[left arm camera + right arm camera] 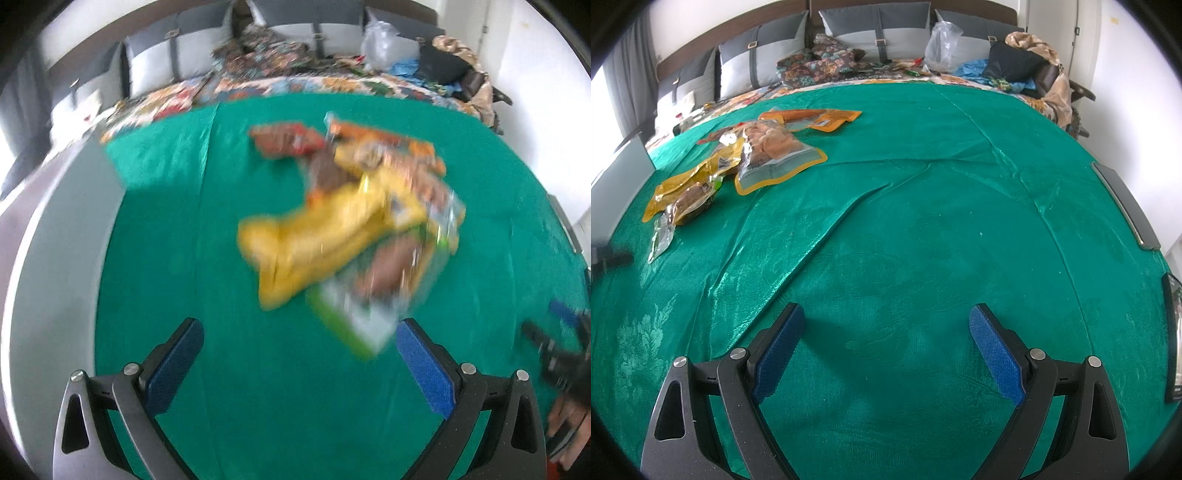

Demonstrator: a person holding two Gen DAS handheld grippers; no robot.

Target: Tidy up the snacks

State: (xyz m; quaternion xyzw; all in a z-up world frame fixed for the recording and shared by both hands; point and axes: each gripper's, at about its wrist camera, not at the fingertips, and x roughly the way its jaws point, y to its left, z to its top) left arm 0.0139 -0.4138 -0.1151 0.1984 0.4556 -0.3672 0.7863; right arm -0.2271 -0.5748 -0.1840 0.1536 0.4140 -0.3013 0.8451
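Left wrist view: left tongs (299, 354) spread apart, empty; blurred snack pile (347, 221) on the green bedspread (184, 258) just ahead, green-edged packet (354, 321) nearest.
Advice: slow down, pinch one packet edge.
Right wrist view: right tongs (886, 343) apart, empty; pile (738, 162) well apart, far left.

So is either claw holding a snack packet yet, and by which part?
Nothing is held. The left claw and the right claw are both open and empty above the green cloth; the snack packets lie untouched in a pile.
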